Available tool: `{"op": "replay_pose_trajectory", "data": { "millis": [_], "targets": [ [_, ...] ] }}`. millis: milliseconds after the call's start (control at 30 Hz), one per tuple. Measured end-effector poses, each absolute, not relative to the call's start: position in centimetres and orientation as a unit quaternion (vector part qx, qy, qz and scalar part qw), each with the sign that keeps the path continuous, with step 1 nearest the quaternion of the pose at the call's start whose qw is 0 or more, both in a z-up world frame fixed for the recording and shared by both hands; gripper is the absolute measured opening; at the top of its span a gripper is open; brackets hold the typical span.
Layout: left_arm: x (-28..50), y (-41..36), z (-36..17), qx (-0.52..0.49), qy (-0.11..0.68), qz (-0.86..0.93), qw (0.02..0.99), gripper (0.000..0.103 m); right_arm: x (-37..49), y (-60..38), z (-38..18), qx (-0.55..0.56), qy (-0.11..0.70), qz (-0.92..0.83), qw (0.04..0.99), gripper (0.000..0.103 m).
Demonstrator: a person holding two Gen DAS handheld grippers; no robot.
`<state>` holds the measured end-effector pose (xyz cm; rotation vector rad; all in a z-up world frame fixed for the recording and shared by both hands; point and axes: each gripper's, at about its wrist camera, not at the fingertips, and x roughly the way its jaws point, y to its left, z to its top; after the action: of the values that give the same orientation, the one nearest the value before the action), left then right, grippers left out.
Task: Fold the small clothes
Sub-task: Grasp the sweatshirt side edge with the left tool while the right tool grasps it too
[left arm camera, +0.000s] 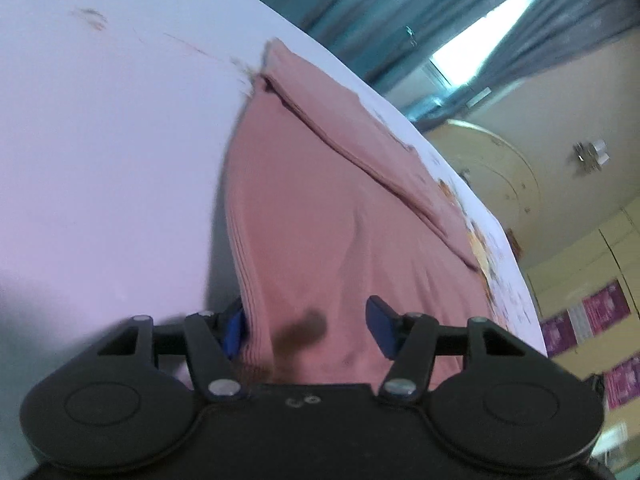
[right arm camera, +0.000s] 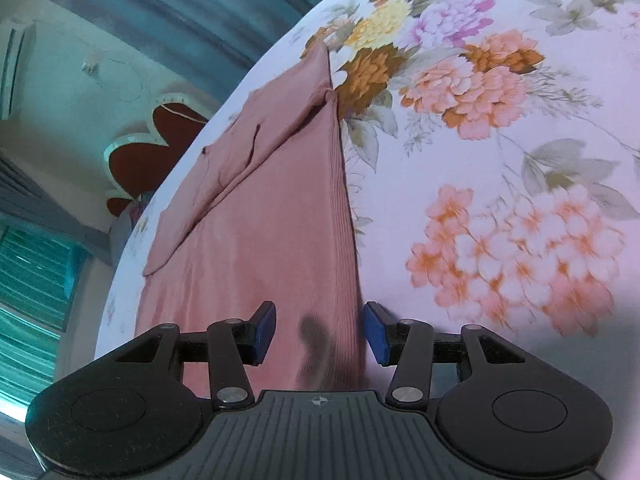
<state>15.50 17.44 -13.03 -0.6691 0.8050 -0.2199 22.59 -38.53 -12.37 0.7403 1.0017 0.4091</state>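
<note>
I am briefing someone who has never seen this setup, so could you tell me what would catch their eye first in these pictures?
The pink garment draws the eye first, spread on the floral bedsheet with a sleeve folded across its body. Next come the blue pads: the left hand-held gripper and the right hand-held gripper each stand open around the garment's near ribbed hem.

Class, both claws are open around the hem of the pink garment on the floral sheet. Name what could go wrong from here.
1. The left claw and right claw each straddle the ribbed hem of the pink knit garment with jaws open, so closing may catch only one layer, or none.
2. A sleeve flap already lies folded across the top; lifting the hem could shake it loose.
3. The garment lies near the edge of the floral bedsheet, so a pull might drag it off.
</note>
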Motion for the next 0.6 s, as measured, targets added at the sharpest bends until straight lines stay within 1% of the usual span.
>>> {"op": "replay_pose_trajectory", "data": {
  "millis": [100, 167, 233, 267, 300, 333, 367, 400, 467, 500, 533, 567, 600],
  "targets": [
    [14.3, 16.7, -13.4, -0.302, 0.384, -0.116, 0.865, 0.059, 21.2, -37.7, -12.6, 0.337, 0.480, 0.232, 0.776, 0.048],
    [13.2, 16.7, -13.7, -0.311, 0.377, -0.120, 0.864, 0.058, 19.7, -37.6, -12.4, 0.327, 0.475, 0.242, 0.781, 0.048],
    [13.2, 17.3, -14.2, -0.323, 0.372, -0.122, 0.862, 0.056, 19.3, -37.9, -12.5, 0.345, 0.469, 0.240, 0.777, 0.048],
    [13.4, 17.5, -14.2, -0.330, 0.372, -0.122, 0.859, 0.051, 19.5, -38.1, -12.5, 0.350, 0.467, 0.237, 0.777, 0.048],
    [13.6, 17.5, -14.2, -0.331, 0.375, -0.121, 0.857, 0.040, 19.9, -38.0, -12.6, 0.348, 0.466, 0.236, 0.778, 0.048],
    [14.1, 17.3, -14.0, -0.322, 0.384, -0.121, 0.857, 0.032, 20.3, -37.8, -12.5, 0.343, 0.468, 0.238, 0.779, 0.042],
    [14.4, 16.8, -13.7, -0.296, 0.396, -0.115, 0.862, 0.006, 20.7, -37.4, -12.2, 0.333, 0.470, 0.242, 0.781, 0.015],
    [14.3, 16.3, -13.1, -0.269, 0.399, -0.102, 0.871, 0.006, 20.8, -37.3, -11.7, 0.326, 0.466, 0.245, 0.785, 0.009],
    [13.4, 16.1, -11.9, -0.267, 0.370, -0.102, 0.884, 0.006, 20.1, -38.0, -9.9, 0.338, 0.424, 0.270, 0.795, 0.009],
    [13.0, 16.2, -11.8, -0.266, 0.368, -0.092, 0.886, 0.006, 19.8, -38.4, -9.5, 0.339, 0.413, 0.273, 0.800, 0.009],
    [12.9, 16.2, -12.0, -0.257, 0.377, -0.079, 0.886, 0.007, 19.5, -38.6, -9.2, 0.330, 0.411, 0.266, 0.807, 0.009],
    [13.0, 16.2, -12.7, -0.242, 0.395, -0.068, 0.884, 0.007, 19.4, -38.7, -9.6, 0.314, 0.421, 0.254, 0.812, 0.009],
    [13.1, 16.4, -13.6, -0.249, 0.401, -0.067, 0.879, 0.007, 19.6, -38.7, -10.5, 0.303, 0.441, 0.243, 0.809, 0.009]
  ]
}}
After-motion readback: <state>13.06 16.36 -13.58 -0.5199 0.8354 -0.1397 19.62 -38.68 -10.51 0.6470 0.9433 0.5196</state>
